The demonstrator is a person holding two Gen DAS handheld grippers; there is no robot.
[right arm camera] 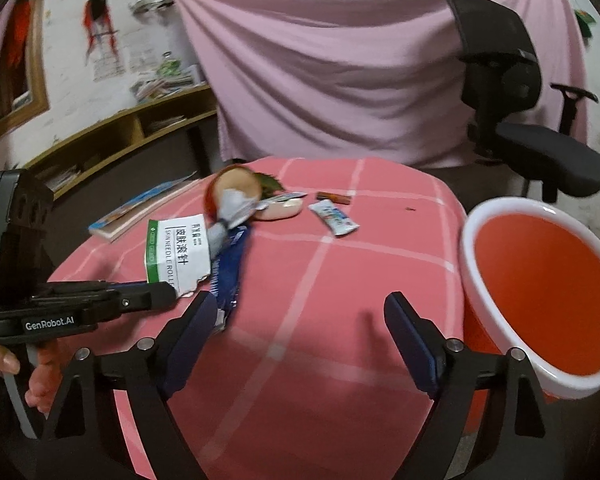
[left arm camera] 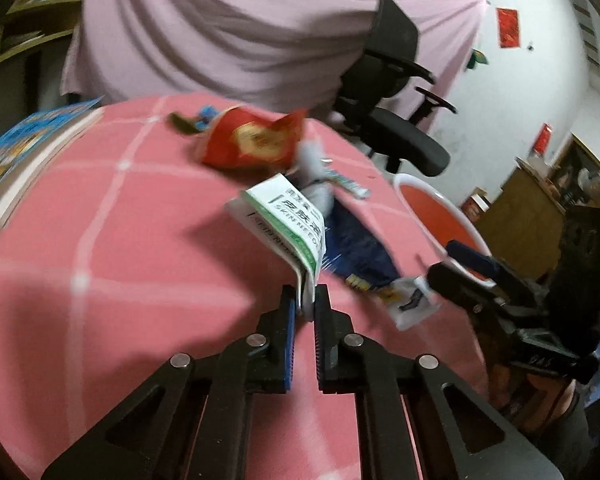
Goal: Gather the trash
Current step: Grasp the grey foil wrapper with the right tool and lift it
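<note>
My left gripper point(left arm camera: 305, 300) is shut on a flattened white-and-green carton point(left arm camera: 286, 224) and holds it above the pink checked table point(left arm camera: 120, 248). The carton also shows in the right wrist view point(right arm camera: 178, 256), with the left gripper point(right arm camera: 168, 294) below it. Under it lie a blue wrapper point(left arm camera: 358, 256), a grey crumpled piece point(left arm camera: 316, 196) and a red snack bag point(left arm camera: 252, 140). My right gripper point(right arm camera: 300, 320) is open and empty over the table's front, left of the red bin point(right arm camera: 540, 296). A small white-blue wrapper point(right arm camera: 334, 218) and a brown wrapper point(right arm camera: 334, 198) lie farther back.
A book point(right arm camera: 140, 210) lies at the table's left edge. A black office chair point(right arm camera: 516, 92) stands behind the table on the right. The red bin point(left arm camera: 432, 216) with a white rim stands beside the table's right edge. A pink cloth point(right arm camera: 340, 72) hangs behind.
</note>
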